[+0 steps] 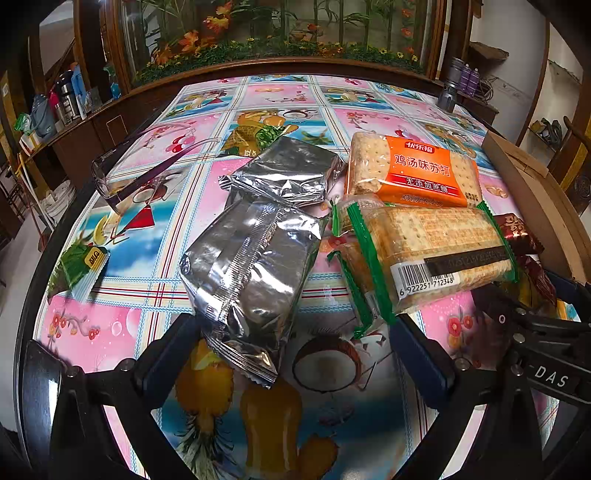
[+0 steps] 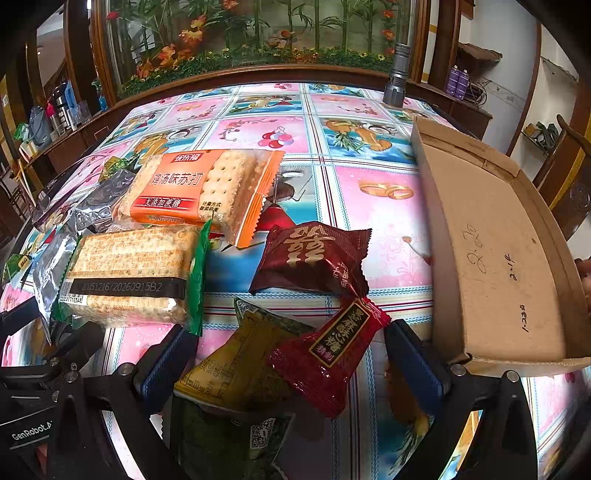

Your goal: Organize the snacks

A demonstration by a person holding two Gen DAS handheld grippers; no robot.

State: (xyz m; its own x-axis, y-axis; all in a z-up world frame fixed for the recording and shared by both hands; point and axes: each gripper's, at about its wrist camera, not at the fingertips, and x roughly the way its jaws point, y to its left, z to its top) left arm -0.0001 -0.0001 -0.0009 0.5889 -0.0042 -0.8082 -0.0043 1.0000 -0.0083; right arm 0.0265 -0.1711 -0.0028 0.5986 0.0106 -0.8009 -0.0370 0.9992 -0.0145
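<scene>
Looked like a home dining or living room. A table [image 1: 280,99] wore a fruit-print plastic cloth; behind it stood a wood-framed glass case [image 2: 258,33] of artificial flowers and bamboo. A side counter [image 1: 62,125] held thermoses and bottles. A carved wooden chair [image 2: 569,177] sat right; snack packets [image 2: 184,192] lay about.

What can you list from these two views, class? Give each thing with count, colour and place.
foil packs: two, silver, table left
orange crackers: one, orange, behind green crackers
green crackers: one, green-edged, centre
brown snack: one, dark brown, before box
red snack: one, red, between right fingers
yellow snack: one, yellow-green, nearest right gripper
glasses: one, clear-purple, far left
box: one, cardboard, right
torch: one, grey, far edge
left gripper: open
right gripper: open
</scene>
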